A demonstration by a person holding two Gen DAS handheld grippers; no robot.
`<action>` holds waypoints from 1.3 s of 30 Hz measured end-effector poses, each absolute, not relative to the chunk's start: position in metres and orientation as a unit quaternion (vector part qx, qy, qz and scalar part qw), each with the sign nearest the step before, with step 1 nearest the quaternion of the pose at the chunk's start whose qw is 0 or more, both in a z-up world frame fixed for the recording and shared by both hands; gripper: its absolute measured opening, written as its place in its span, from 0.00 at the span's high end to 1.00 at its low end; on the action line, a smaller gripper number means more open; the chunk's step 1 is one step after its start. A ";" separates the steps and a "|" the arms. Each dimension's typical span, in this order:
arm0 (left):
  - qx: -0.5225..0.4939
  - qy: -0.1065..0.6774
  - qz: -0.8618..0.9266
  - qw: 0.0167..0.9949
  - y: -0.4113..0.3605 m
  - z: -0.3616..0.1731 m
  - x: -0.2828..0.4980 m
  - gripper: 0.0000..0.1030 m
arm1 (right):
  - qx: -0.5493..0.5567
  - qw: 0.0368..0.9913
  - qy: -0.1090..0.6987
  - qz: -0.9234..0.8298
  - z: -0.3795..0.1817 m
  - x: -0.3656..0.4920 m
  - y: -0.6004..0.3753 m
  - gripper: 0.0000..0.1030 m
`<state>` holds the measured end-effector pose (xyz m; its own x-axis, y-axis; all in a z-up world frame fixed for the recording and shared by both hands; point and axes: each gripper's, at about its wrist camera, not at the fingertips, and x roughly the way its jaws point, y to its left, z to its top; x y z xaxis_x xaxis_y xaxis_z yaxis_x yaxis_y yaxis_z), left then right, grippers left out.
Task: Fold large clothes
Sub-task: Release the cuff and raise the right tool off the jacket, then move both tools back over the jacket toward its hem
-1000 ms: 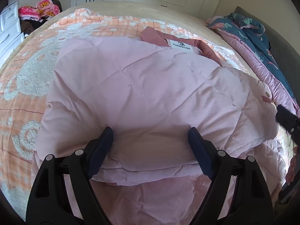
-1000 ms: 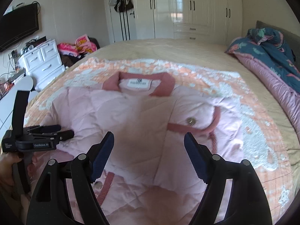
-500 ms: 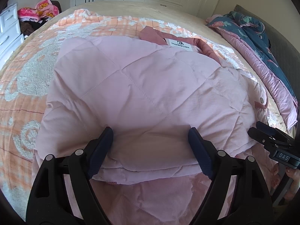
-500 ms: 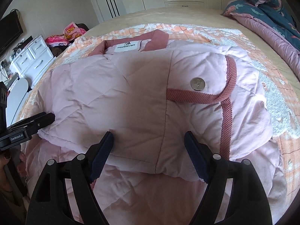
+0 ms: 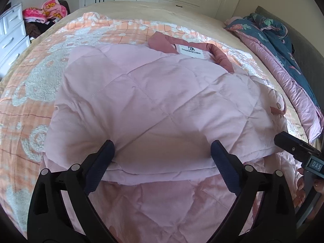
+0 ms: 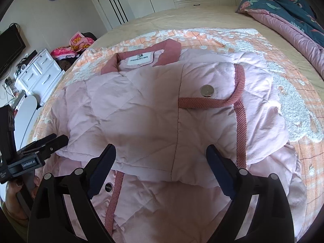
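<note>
A pale pink quilted jacket (image 5: 162,105) lies on the bed with both sleeves folded across its body. It has a dusty-rose collar (image 6: 139,58) with a white label, rose trim and a silver snap (image 6: 207,90). My left gripper (image 5: 162,151) is open and empty, its fingers astride the folded edge on the left side. My right gripper (image 6: 161,156) is open and empty over the folded edge on the right side. Each gripper shows in the other's view: the right one (image 5: 297,151) and the left one (image 6: 40,147).
The jacket rests on an orange and white blanket (image 5: 30,93) over a beige bed. A navy floral duvet with pink lining (image 6: 287,18) lies along the right side. A white drawer unit (image 6: 38,73) and a pile of clothes (image 5: 46,12) stand left of the bed. Wardrobes line the far wall.
My right gripper has dropped lower and closer to the jacket's folded edge. My left gripper has barely moved. Both stay open and the jacket lies as it did.
</note>
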<state>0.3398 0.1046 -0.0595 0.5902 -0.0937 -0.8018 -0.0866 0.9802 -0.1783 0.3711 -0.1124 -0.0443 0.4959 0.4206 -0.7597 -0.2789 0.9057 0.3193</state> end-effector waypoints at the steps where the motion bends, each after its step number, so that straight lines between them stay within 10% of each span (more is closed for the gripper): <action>1: -0.095 0.452 -0.002 0.887 0.104 -0.059 0.339 0.12 | 0.080 0.862 0.458 0.203 -0.042 0.371 -0.114 0.12; 39: -0.111 0.332 -0.035 0.936 0.085 0.055 0.268 0.09 | 0.098 0.935 0.278 0.197 0.095 0.278 -0.172 0.04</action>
